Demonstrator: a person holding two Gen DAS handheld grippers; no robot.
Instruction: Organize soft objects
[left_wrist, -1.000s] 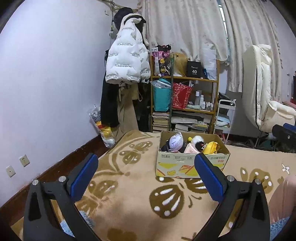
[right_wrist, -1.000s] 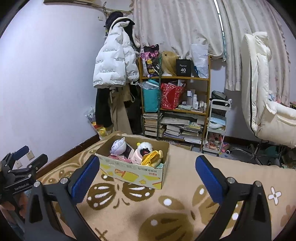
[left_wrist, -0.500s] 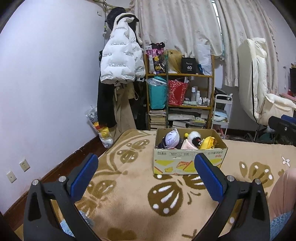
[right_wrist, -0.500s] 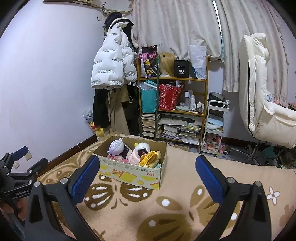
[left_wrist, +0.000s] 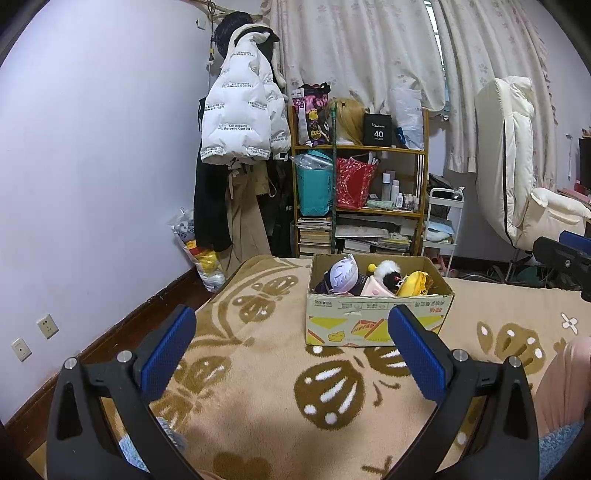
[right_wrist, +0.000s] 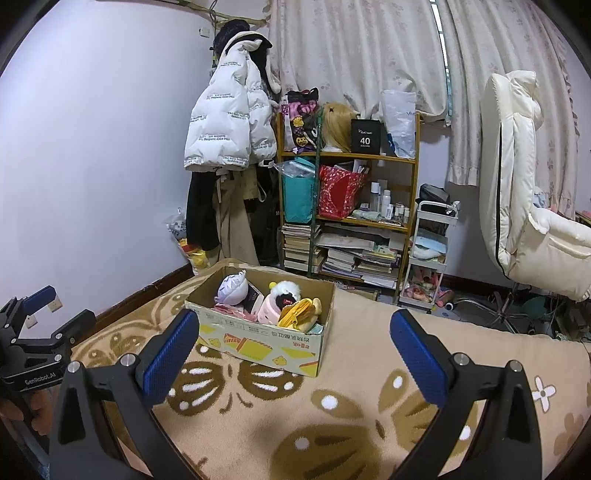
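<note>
The soft toys (left_wrist: 373, 278) sit packed in the cardboard box (left_wrist: 376, 317) on the patterned blanket (left_wrist: 258, 369); gathered there, probably, for sorting. The left hand-held gripper (left_wrist: 291, 343) and right hand-held gripper (right_wrist: 295, 343) hover released and empty, aimed at the box.

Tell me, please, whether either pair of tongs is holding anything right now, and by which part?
Nothing is held. The left tongs and right tongs are both open and empty, short of the box of plush toys.

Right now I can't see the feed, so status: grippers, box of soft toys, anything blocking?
Left gripper open, empty. Right gripper open, empty. Cardboard box on the blanket, plush toys inside, untouched. Nothing between grippers and box.
</note>
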